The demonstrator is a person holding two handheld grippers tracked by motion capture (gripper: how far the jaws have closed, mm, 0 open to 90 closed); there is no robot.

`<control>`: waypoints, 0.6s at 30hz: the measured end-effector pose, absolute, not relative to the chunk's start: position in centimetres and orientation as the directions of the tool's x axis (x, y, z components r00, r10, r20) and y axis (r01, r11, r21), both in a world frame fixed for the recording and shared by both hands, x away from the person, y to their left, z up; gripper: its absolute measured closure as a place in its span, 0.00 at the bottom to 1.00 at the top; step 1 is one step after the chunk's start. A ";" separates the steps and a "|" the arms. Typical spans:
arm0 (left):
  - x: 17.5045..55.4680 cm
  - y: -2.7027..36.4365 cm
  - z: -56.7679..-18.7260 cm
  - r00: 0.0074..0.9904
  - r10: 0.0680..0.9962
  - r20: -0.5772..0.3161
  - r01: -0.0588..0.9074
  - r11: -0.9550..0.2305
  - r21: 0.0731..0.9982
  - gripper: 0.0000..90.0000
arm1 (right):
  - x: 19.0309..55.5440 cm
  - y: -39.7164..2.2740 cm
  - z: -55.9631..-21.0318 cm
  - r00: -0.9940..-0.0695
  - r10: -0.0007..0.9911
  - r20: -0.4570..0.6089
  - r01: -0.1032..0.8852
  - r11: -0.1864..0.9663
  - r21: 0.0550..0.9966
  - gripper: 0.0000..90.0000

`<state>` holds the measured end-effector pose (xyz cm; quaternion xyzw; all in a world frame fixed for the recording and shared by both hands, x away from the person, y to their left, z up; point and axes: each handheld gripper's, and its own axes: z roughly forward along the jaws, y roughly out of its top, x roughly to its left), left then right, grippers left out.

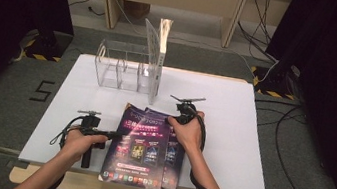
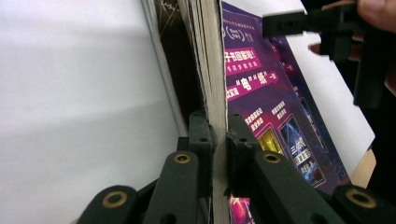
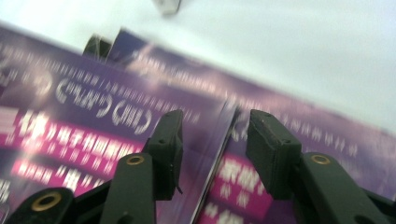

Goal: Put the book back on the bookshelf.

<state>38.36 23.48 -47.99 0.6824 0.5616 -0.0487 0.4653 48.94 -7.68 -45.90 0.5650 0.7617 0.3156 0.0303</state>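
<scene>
In the high view, two purple magazines lie stacked near the front edge of the white table (image 1: 231, 134), the top magazine (image 1: 135, 148) shifted a little left of the lower magazine (image 1: 172, 156). Their long axes run from the person toward the clear plastic rack (image 1: 125, 65), titles at the far end. The left gripper (image 1: 112, 135) meets the top magazine's left edge; the right gripper (image 1: 172, 120) hovers at the stack's far right corner.

In the left gripper view, the left gripper (image 2: 219, 135) is clamped on the top magazine's (image 2: 212, 84) page edge, lifting it.

In the right gripper view, the right gripper (image 3: 215, 140) stands spread wide, holding nothing, above the seam between both covers.
</scene>
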 end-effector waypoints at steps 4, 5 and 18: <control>38.3 23.7 -48.0 0.368 0.721 -0.587 0.812 0.058 0.580 0.92 | 49.5 -7.0 -45.9 -0.379 0.876 0.299 0.837 0.186 0.514 0.61; 38.3 23.7 -48.0 0.369 0.721 -0.586 0.813 0.056 0.580 0.92 | 49.6 -6.8 -46.0 -0.381 0.875 0.300 0.835 0.187 0.517 0.61; 38.1 23.4 -48.3 0.365 0.746 -0.557 0.803 0.051 0.594 0.91 | 50.2 -6.4 -46.0 -0.380 0.866 0.325 0.844 0.182 0.504 0.62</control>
